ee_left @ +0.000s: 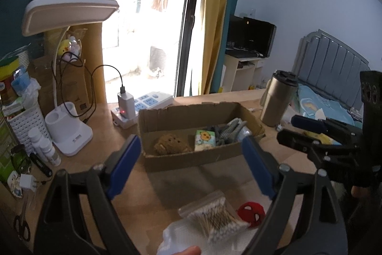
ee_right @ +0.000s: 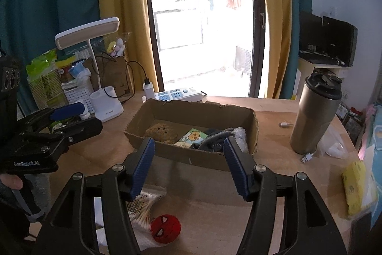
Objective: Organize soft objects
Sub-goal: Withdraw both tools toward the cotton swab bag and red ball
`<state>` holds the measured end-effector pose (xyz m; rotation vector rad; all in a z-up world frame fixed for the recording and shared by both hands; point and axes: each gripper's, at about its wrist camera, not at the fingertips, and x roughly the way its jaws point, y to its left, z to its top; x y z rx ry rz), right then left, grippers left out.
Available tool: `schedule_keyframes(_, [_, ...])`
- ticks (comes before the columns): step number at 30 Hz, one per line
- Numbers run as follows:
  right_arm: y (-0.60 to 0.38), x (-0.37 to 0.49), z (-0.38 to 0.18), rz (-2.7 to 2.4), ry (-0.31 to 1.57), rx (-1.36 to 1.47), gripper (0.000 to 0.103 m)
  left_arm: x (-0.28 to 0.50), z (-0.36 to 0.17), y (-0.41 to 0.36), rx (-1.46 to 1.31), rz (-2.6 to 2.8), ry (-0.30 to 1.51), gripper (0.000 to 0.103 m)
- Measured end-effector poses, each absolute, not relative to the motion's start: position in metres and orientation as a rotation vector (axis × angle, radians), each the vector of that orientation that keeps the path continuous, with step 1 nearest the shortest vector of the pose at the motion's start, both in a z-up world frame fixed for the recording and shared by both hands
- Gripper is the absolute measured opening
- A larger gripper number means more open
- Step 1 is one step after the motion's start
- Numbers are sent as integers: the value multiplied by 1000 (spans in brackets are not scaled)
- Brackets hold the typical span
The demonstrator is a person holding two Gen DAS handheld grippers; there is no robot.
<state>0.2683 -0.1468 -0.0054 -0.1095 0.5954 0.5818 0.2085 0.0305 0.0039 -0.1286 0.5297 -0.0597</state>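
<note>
Far left on the light wooden surface (ee_right: pixel 274 109): 1 white desk lamp w/ cup base (ee_left: pixel 68 133), 1 white slotted basket (ee_left: pixel 23 126), 1 white power strip (ee_left: pixel 145 102) w/ 1 charger plugged in. Left gripper (ee_left: pixel 191 166): blue pads wide apart, nothing btwn them, holding nothing; hangs above the surface near the box. Centre: 1 open brown cardboard box (ee_right: pixel 191 157) w/ 4 soft things inside, l to r: 1 brown fuzzy plush (ee_right: pixel 162 132), 1 small tissue pack w/ cartoon print (ee_right: pixel 192 136), 1 grey knit cloth bundle (ee_right: pixel 216 139), 1 clear crinkly bag (ee_right: pixel 240 135). In front of box, outside it: 1 clear bag of cotton swabs (ee_left: pixel 214 219), just right of it 1 red round spider-mask plush (ee_right: pixel 166 228). Right gripper (ee_right: pixel 189 167): pads about half apart, empty. Right: 1 steel tumbler w/ black lid (ee_right: pixel 315 111), 1 yellow cloth (ee_right: pixel 355 188) at the surface edge.
</note>
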Motion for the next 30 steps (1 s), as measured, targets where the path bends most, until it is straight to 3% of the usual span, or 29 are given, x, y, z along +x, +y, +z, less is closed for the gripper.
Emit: schedule_keyframes(30, [-149,215,-46,575,670,-130,64,157,-36,22,-157,-80,597,91])
